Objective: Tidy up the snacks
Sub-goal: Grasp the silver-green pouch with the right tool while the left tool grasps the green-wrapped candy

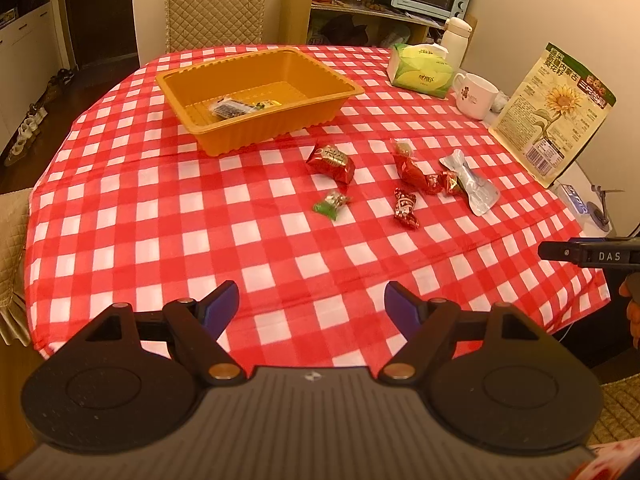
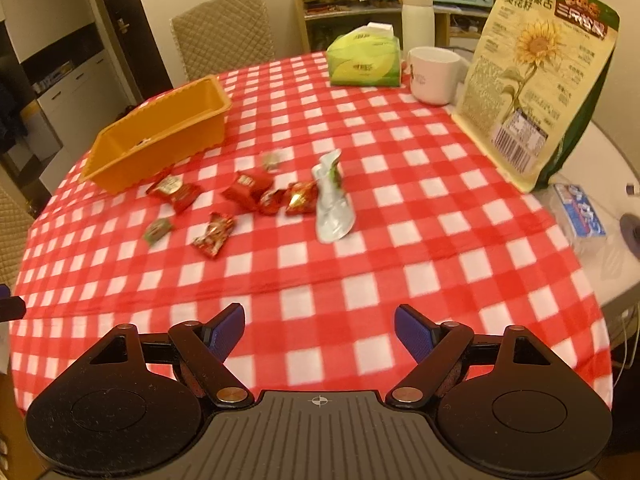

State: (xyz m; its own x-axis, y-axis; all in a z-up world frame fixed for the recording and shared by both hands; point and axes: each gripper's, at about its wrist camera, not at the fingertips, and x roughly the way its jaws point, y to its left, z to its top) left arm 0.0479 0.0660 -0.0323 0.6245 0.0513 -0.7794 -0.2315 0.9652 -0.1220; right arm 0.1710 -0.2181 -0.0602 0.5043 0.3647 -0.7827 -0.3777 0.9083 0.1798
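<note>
An orange tray (image 1: 320, 114) (image 2: 120, 164) stands on the red checked tablecloth with a couple of packets (image 1: 236, 107) inside. Several wrapped snacks lie loose in front of it: a red packet (image 1: 331, 161) (image 2: 174, 191), a green candy (image 1: 330, 204) (image 2: 157, 230), a red candy (image 1: 405, 208) (image 2: 214, 234), a red cluster (image 1: 420, 172) (image 2: 272, 196) and a silver pouch (image 1: 470, 182) (image 2: 332, 204). My left gripper (image 1: 311, 304) is open and empty above the near cloth. My right gripper (image 2: 319, 326) is open and empty too; it also shows at the right edge of the left wrist view (image 1: 588, 254).
A sunflower seed bag (image 1: 554, 114) (image 2: 536, 76) stands at the right edge. A white mug (image 1: 476, 94) (image 2: 434, 74), a green tissue pack (image 1: 422, 70) (image 2: 364, 60) and a white flask (image 2: 416, 18) are at the back right. A padded chair (image 1: 216, 6) stands behind the table.
</note>
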